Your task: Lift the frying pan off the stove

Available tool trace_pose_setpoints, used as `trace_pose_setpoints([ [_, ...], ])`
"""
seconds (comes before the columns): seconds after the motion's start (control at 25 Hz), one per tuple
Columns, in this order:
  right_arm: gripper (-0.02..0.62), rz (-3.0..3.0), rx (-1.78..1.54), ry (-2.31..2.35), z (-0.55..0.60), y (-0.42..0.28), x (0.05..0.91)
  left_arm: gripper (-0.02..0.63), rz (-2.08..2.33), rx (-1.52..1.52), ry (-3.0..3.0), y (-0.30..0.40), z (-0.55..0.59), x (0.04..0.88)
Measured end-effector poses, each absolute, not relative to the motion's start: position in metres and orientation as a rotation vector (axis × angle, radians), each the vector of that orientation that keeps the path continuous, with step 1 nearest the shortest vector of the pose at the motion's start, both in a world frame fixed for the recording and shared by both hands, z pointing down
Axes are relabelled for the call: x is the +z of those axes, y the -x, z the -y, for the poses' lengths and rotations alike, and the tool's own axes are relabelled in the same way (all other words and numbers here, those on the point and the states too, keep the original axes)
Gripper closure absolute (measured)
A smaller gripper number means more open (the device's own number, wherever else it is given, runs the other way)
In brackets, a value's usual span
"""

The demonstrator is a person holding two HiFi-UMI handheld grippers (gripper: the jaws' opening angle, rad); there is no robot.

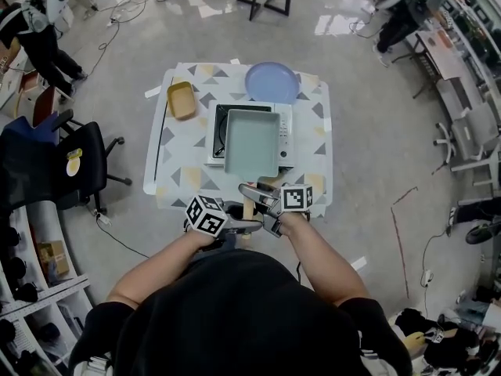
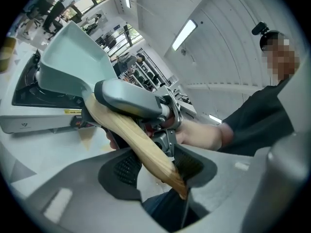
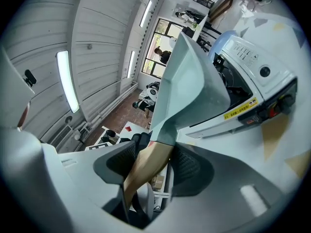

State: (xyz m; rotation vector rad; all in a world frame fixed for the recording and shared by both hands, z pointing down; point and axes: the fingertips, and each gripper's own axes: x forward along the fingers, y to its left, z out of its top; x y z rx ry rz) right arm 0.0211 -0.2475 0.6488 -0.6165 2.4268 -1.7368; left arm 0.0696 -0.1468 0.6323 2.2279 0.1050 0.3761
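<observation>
Left hand-held gripper [image 2: 158, 168] pinches the tip of the wooden handle [image 2: 131, 135]; right hand-held gripper [image 3: 154, 164] clamps it nearer the frying pan [image 1: 250, 143], which is over the stove [image 1: 287, 135]. We fear the pan dips or rolls, since both grips sit far behind its weight.

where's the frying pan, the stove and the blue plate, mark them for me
frying pan [image 1: 251, 141]: head view, on its flat inside bottom
stove [image 1: 286, 133]: head view, on its white control strip beside the pan
blue plate [image 1: 272, 81]: head view, on its middle
</observation>
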Motion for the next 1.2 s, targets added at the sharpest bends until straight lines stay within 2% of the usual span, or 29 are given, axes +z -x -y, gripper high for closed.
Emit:
trace_pose_setpoints([
  [1.2,0.344,-2.463,-1.645,0.601,0.164,-0.050,0.598,0.393,-0.103,0.356,-2.305,-0.100,0.063,0.587],
])
